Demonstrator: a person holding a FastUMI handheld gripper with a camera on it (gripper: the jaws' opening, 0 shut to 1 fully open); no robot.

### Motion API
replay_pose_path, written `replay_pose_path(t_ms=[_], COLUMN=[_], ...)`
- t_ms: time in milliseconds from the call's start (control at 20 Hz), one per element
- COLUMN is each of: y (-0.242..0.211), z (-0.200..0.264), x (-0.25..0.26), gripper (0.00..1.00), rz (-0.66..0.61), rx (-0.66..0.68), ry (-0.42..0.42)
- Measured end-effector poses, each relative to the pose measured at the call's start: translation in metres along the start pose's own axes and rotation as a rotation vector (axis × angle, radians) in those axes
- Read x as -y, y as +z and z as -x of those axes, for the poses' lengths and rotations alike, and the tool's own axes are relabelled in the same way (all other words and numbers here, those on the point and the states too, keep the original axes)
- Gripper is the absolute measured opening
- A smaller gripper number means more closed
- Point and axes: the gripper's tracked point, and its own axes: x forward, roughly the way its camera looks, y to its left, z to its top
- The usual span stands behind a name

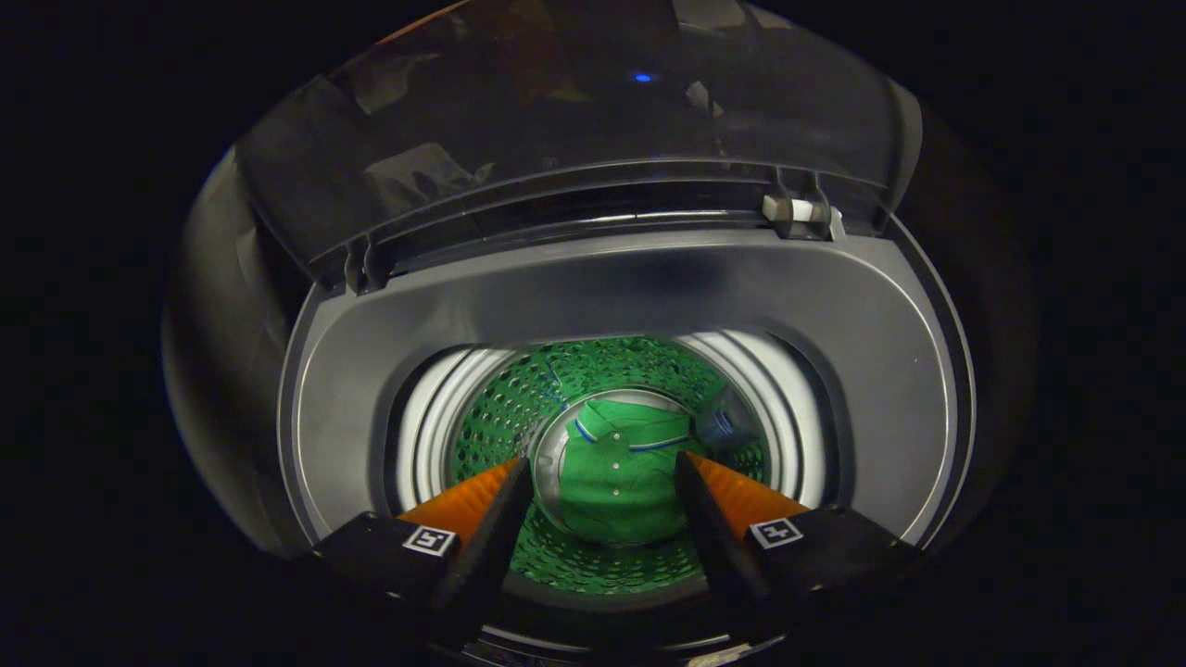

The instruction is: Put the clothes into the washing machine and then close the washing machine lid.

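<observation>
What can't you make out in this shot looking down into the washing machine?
- Green polo shirt at the bottom of the drum: its sides sit behind the open gripper's fingers, so its full spread is unclear.
- Drum's near wall: cut off by the gripper body.
- Raised lid: dark with reflections, so nothing behind it is readable.
- Surroundings of the washing machine: lost in darkness.
</observation>
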Motion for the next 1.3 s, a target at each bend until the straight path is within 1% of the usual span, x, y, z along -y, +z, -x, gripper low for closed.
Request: replay_pose_path(t_ms=[200, 400, 700, 900, 1000, 1150, 1300], y=[0.002, 0.012, 0.045, 0.072, 0.084, 0.106, 0.136], z=[0.005, 0.027, 0.069, 0.096, 0.116, 0.149, 0.171], x=[-0.002, -0.005, -0.007, -0.011, -0.011, -0.013, -0.02], gripper=[0.99, 0.99, 0.99, 0.99, 0.99, 0.99, 0.99], rz=[-0.005, -0.005, 0.034, 0.018, 0.021, 0.069, 0.08], rx=[0.021, 0.068, 0.187, 0.262, 0.287, 0.336, 0.407], ry=[0.003, 0.02, 0.04, 0.065, 0.06, 0.043, 0.058])
